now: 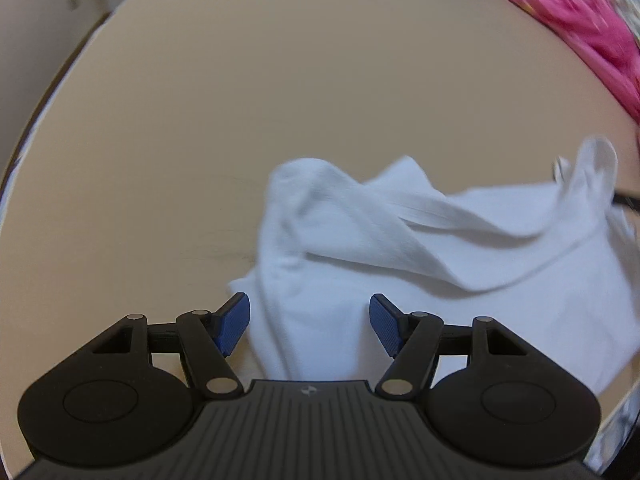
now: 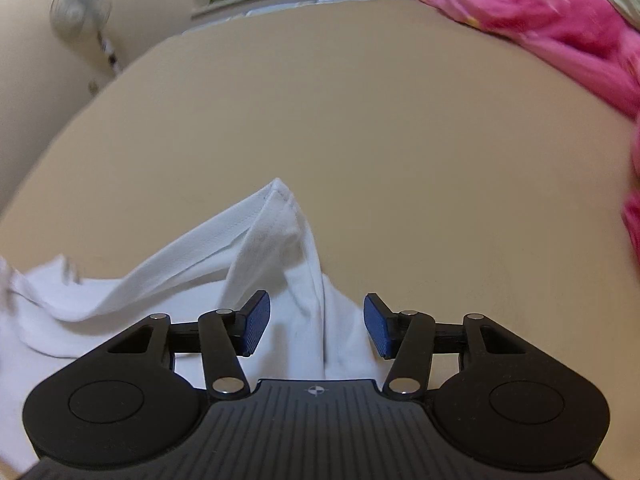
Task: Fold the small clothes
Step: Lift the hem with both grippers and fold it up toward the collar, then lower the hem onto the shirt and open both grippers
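Beige table (image 1: 200, 120), rumpled white garment (image 1: 400, 260), pink cloth (image 1: 580, 20), prob. clothing

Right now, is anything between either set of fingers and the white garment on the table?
Nothing visible. The white garment lies crumpled directly under the open left gripper and right gripper. The pink cloth sits at the table's far edge.

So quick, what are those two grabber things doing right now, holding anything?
Left gripper: open, holding nothing, above the white garment.
Right gripper: open, holding nothing.
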The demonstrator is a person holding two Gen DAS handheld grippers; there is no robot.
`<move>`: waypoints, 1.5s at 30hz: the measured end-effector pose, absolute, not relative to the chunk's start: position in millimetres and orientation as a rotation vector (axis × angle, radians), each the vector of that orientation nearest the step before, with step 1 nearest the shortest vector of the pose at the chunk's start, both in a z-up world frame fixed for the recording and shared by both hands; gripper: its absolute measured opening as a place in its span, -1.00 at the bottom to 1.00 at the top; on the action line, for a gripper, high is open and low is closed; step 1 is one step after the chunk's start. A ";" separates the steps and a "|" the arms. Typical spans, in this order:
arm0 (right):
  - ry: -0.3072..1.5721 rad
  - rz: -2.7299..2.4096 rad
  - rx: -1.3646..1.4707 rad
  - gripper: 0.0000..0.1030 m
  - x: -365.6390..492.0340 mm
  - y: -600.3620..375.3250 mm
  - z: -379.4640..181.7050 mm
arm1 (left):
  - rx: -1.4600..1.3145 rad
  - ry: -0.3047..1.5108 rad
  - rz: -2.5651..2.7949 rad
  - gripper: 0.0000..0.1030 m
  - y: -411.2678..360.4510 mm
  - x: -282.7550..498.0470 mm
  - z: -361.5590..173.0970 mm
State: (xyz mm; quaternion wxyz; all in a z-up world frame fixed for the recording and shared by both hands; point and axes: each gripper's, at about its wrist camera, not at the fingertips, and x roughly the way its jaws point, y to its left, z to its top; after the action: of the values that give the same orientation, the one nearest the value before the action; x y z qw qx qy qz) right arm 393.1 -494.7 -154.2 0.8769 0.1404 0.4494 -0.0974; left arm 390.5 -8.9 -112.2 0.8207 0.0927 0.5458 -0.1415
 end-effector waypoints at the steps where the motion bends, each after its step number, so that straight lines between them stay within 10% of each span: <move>1: 0.943 -0.197 0.269 0.05 401.6 -493.6 -158.4 | 0.205 1.173 -0.329 0.39 -12.9 393.6 -114.2; 13: 0.891 -0.501 0.566 0.05 460.9 -556.5 -162.9 | -0.199 1.164 0.105 0.42 38.7 479.0 -117.3; 33: 0.940 -0.193 0.497 -0.21 273.5 -491.1 -142.5 | -0.138 1.244 -0.222 0.54 25.2 276.0 -122.4; 34: 0.952 -0.184 0.503 -0.71 268.4 -489.5 -144.7 | -0.131 1.254 -0.227 0.44 22.9 266.5 -126.2; 37: 0.944 -0.158 0.475 -0.87 255.5 -480.1 -142.1 | -0.076 1.265 -0.207 -0.62 5.4 252.0 -133.1; 45: 0.851 -0.163 0.527 -0.89 227.9 -494.0 -100.1 | -0.018 1.240 -0.203 -0.83 22.0 253.2 -107.9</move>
State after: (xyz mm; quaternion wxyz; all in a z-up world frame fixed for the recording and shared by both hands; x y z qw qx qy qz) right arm 227.9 -494.0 -100.1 0.8741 0.2525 0.4075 -0.0783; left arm 253.2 22.0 -107.9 0.8091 -0.0085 0.5799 -0.0950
